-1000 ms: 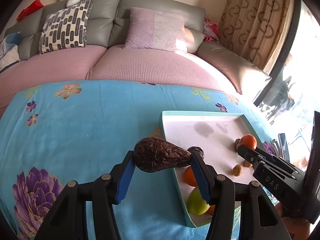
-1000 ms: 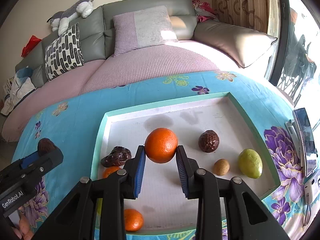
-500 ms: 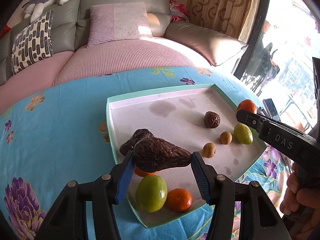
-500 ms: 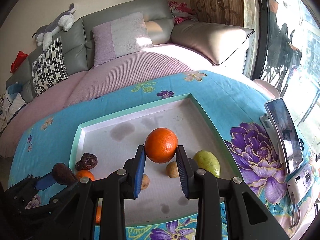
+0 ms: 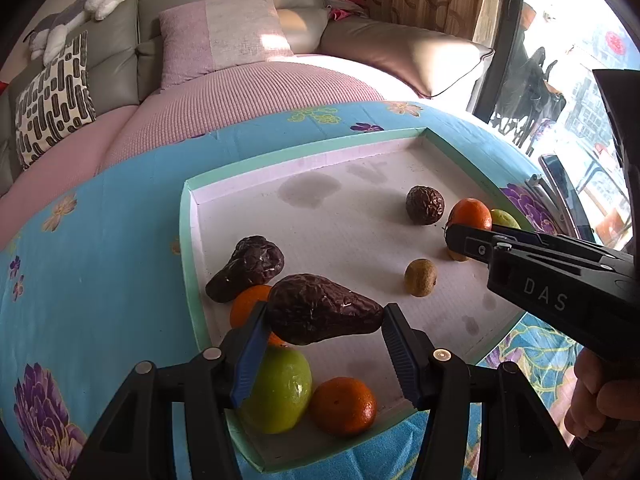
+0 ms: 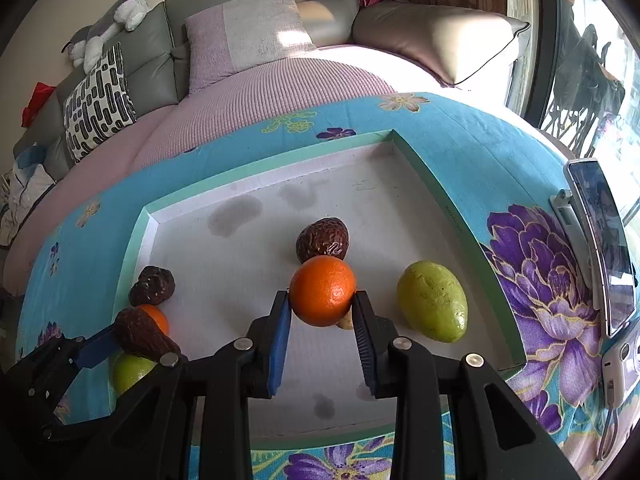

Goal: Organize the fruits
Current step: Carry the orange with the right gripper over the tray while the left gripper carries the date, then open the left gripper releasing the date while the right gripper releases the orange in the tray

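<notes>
My left gripper (image 5: 323, 322) is shut on a dark wrinkled avocado (image 5: 320, 309), held over the near left part of the white tray (image 5: 360, 160). Below it lie a green fruit (image 5: 278, 392), two oranges (image 5: 343, 405) and another dark avocado (image 5: 248, 268). My right gripper (image 6: 322, 318) is shut on an orange (image 6: 322, 290) above the tray's (image 6: 280, 168) right half. Just behind that orange sits a dark round fruit (image 6: 323, 238); a green mango (image 6: 432, 301) lies to its right. A small brown fruit (image 5: 420, 277) rests mid-tray.
The tray sits on a blue flowered cloth (image 5: 100, 248). A phone on a stand (image 6: 600, 248) is at the table's right edge, with a small camera (image 6: 622, 368) below it. A pink-covered sofa with cushions (image 5: 224, 32) lies beyond the table.
Both grippers have swung right and lower over the tray, keeping their fruits. The left one went from the cloth beside the tray to above the tray's near left corner.
</notes>
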A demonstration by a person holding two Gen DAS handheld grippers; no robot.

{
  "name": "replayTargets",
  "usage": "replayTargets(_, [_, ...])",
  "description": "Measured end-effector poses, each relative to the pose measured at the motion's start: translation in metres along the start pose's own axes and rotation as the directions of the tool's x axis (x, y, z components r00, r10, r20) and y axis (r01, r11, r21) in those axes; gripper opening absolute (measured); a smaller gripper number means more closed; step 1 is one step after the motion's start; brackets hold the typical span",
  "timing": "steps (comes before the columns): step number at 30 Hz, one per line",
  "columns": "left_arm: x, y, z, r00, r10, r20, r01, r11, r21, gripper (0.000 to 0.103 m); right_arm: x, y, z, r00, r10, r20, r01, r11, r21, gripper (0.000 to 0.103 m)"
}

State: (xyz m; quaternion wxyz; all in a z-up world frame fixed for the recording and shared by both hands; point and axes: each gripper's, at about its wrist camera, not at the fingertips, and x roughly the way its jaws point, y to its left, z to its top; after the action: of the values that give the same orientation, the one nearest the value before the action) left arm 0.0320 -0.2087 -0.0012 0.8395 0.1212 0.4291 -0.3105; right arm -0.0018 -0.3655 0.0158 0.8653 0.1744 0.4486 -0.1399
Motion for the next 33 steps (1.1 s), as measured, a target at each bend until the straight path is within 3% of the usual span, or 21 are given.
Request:
replayTargets(18, [0.003, -0.018, -0.001, 0.999, -0.034, -0.036, 0.037, 0.997, 0.069, 0.060, -0.013, -0.012, 0.003, 1.000, -0.004, 0.029, 0.003, 1.000, 0.024, 0.033])
replayTargets(33, [0.015, -0.037, -0.007, 0.997, 0.011, -0.073, 0.000, 0.989, 0.149, 0.060, -0.008, -0.018, 0.002, 1.000, 0.026, 0.002, -0.026, 0.999, 0.028, 0.033])
